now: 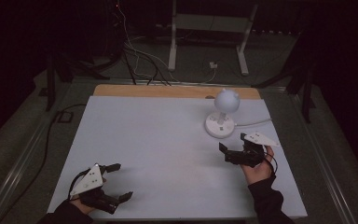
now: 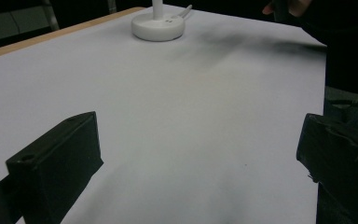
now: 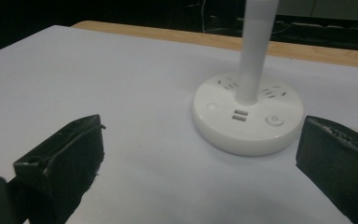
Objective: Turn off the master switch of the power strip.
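Observation:
A white desk lamp [image 1: 223,112] with a round head and a round base stands at the table's far right. Its base [image 3: 247,114] carries sockets, USB ports and two buttons, with a white stem rising from the middle. My right gripper [image 1: 233,145] is open just in front of the base, nothing between its jaws. My left gripper [image 1: 121,181] is open at the near left of the white table [image 1: 158,149], its jaws wide apart over bare surface. From the left gripper view the lamp base [image 2: 158,25] sits far off.
A white cable [image 1: 254,123] runs from the lamp base off the right side. A wooden strip [image 1: 168,91] lines the table's far edge. Dark floor, cables and a white stand frame [image 1: 209,32] lie beyond.

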A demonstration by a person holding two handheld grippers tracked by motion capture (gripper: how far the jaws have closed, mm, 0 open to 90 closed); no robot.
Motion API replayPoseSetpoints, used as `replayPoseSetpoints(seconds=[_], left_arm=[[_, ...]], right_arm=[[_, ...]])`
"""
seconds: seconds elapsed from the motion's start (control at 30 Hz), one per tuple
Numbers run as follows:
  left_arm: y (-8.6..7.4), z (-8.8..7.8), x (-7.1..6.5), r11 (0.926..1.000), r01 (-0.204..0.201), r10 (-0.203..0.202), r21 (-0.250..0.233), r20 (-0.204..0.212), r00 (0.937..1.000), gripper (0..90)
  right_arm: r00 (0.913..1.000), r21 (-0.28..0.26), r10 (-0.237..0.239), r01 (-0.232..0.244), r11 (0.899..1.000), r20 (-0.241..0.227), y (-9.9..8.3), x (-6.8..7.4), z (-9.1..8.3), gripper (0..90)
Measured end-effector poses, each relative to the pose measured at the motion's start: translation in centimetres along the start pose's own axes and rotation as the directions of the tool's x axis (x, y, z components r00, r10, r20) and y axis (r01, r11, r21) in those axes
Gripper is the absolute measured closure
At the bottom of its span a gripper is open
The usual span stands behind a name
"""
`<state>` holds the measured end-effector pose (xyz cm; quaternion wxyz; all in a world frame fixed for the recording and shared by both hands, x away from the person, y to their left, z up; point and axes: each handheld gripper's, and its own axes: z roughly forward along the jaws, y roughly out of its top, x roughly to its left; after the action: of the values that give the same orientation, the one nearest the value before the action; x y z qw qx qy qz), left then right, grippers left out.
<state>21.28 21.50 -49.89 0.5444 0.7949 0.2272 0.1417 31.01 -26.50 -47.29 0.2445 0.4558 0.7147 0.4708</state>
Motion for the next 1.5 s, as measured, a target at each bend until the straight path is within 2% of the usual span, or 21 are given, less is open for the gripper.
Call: replayPoseSetpoints(seconds=[0.4,0.9,1.23,1.5], left_arm=[[0.0,0.0,-0.1,1.0,-0.002,0.002,0.002,0.0,1.0,0.4],[0.1,0.0,-0.1,1.0,-0.002,0.002,0.0,0.001,1.0,0.4],[0.0,0.0,-0.1,1.0,-0.005,0.005,0.005,0.0,1.0,0.4],[0.0,0.1,-0.1,1.0,-0.003,0.003,0.005,0.001,1.0,0.4]], right_arm=[[0.9981,0.031,-0.022,0.024,0.999,-0.058,-2.5,1.1,-1.3,0.7],[0.9947,0.061,-0.049,0.055,0.997,-0.091,-5.1,2.0,-3.3,0.8],[0.9872,0.117,-0.124,0.135,0.984,-0.101,-6.6,3.0,-4.3,0.8],[0.9845,0.134,-0.133,0.148,0.98,-0.115,-6.9,3.1,-4.2,0.7]])
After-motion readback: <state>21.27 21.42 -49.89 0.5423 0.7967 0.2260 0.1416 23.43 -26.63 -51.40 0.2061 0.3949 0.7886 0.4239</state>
